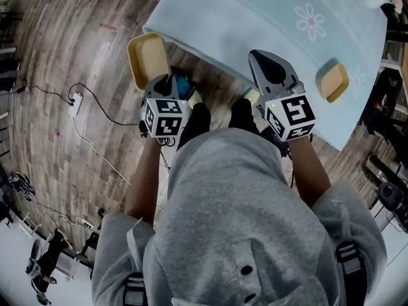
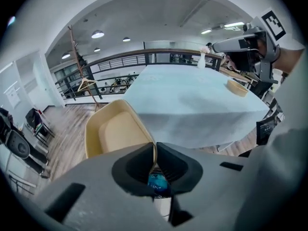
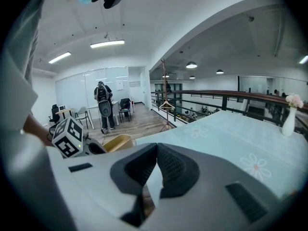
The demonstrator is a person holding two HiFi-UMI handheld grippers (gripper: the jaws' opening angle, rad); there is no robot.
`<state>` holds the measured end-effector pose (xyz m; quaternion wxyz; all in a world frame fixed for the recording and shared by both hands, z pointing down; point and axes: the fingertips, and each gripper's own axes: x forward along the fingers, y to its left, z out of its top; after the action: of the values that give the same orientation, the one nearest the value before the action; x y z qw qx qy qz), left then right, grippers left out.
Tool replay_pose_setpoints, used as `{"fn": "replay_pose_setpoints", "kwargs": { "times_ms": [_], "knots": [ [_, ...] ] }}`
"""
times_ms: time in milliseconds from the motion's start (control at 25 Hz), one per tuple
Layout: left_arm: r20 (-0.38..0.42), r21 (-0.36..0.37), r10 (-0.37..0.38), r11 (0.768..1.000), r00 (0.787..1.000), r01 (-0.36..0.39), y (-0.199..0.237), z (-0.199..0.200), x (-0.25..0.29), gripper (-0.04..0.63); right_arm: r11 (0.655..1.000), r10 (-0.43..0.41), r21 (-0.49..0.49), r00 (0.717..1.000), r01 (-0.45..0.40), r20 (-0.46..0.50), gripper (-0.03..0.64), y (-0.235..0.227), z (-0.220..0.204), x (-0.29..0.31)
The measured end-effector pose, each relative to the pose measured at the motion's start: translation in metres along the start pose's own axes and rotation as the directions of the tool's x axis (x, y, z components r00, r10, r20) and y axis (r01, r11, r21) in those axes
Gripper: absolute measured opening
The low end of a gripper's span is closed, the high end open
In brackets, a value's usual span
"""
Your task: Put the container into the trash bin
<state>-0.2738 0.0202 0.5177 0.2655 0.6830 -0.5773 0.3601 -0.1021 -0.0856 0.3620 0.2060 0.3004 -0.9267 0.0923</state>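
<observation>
Container point(image 2: 115, 131) rim between left gripper point(image 2: 155, 150) jaws

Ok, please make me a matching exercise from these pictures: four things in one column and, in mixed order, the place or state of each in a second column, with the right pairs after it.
Things:
1. left gripper
2. right gripper
3. loose container
4. power strip

Places or states:
A. lies on the wooden floor
B. jaws together, nothing between them
C. rests on the pale blue tablecloth
D. shut on the rim of the beige container

Pairs: 1-D; 2-B; 3-C; 4-A
</observation>
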Motion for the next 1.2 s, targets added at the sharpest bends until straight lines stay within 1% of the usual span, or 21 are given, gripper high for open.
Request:
{"fn": "replay_pose_setpoints", "kwargs": {
  "times_ms": [160, 320, 640, 760, 1040, 1200],
  "knots": [
    [-0.045, -0.085, -0.024, 0.996, 0.999, 0.020, 0.013, -0.035, 0.007, 0.035, 0.999, 0.036, -0.020, 0.998, -0.037, -0.043, 0.026, 0.024, 0.001, 0.022],
    [-0.090, -0.160, -0.054, 0.986, 0.995, 0.039, 0.012, -0.068, 0.017, 0.035, 0.997, 0.061, -0.032, 0.994, -0.064, -0.089, 0.026, 0.039, -0.005, 0.033],
    [-0.159, -0.269, -0.107, 0.961, 0.981, 0.061, 0.002, -0.124, 0.042, 0.035, 0.993, 0.099, -0.038, 0.979, -0.108, -0.176, 0.026, 0.061, -0.032, 0.045],
    [-0.178, -0.290, -0.111, 0.955, 0.978, 0.056, -0.002, -0.138, 0.049, 0.035, 0.991, 0.114, -0.040, 0.974, -0.124, -0.198, 0.026, 0.066, -0.040, 0.045],
    [-0.207, -0.305, -0.121, 0.951, 0.971, 0.053, -0.011, -0.162, 0.066, 0.036, 0.990, 0.124, -0.045, 0.967, -0.137, -0.223, 0.026, 0.068, -0.058, 0.043],
    [-0.215, -0.321, -0.101, 0.947, 0.971, 0.027, -0.004, -0.168, 0.071, 0.039, 0.989, 0.123, -0.051, 0.962, -0.139, -0.243, 0.026, 0.069, -0.058, 0.044]
  ]
}}
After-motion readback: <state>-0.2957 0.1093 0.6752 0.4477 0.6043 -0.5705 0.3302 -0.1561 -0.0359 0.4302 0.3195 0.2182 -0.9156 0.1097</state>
